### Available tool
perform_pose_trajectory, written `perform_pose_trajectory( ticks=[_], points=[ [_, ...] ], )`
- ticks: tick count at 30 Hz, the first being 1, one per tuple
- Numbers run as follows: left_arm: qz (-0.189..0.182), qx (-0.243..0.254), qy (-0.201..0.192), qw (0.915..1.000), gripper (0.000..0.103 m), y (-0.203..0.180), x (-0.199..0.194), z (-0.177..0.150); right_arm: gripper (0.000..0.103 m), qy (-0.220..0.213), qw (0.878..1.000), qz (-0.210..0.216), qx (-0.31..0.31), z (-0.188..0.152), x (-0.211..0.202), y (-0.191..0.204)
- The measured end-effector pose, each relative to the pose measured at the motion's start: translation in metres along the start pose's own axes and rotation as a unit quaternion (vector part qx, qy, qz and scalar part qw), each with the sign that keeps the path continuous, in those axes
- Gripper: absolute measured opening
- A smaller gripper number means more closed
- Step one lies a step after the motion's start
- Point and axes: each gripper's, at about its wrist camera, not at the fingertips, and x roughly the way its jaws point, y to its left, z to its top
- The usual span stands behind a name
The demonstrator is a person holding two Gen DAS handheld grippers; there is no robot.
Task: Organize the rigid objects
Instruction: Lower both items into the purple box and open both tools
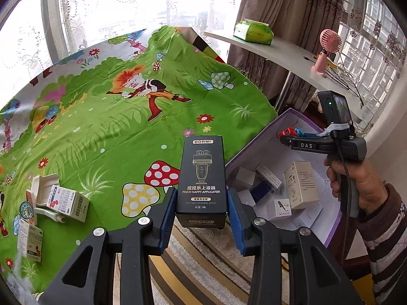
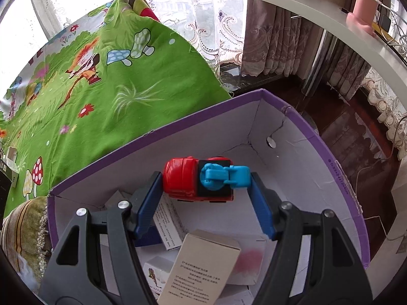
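My left gripper (image 1: 202, 203) is shut on a tall black DORMI box (image 1: 202, 175), held upright over the edge of the green cartoon sheet (image 1: 114, 117). My right gripper (image 2: 206, 185) is shut on a red and blue toy vehicle (image 2: 201, 178) and hangs above the inside of the purple box (image 2: 338, 178). In the left wrist view the right gripper (image 1: 292, 137) shows from the side over the purple box (image 1: 287, 122), a hand (image 1: 356, 178) on its handle. Several small cartons (image 1: 301, 185) lie inside that box.
Several medicine cartons (image 1: 67, 203) lie on the sheet at the left. A white shelf (image 1: 292, 56) bears a green tissue pack (image 1: 253, 31) and a pink fan (image 1: 325, 50). Striped carpet (image 1: 203, 259) runs below the left gripper. Curtains hang behind.
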Motion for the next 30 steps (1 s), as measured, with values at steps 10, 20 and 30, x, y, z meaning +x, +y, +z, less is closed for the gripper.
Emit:
perform_pose_trajectory(
  ticks=[10,20,30],
  points=[
    [-0.009,0.022,0.011,0.9997,0.04,-0.021,0.008,0.002,0.081,0.027,0.999,0.005,0.042,-0.013,0.002,-0.032],
    [-0.101,0.016,0.0,0.9948,0.053,-0.051,0.009,0.006,0.085,-0.009,0.996,-0.002,0.092,-0.032,-0.046,-0.053],
    [-0.094,-0.035,-0.007,0.995,0.063,-0.025,0.002,-0.002,0.085,-0.016,0.996,0.004,0.084,-0.036,-0.063,-0.042]
  ],
)
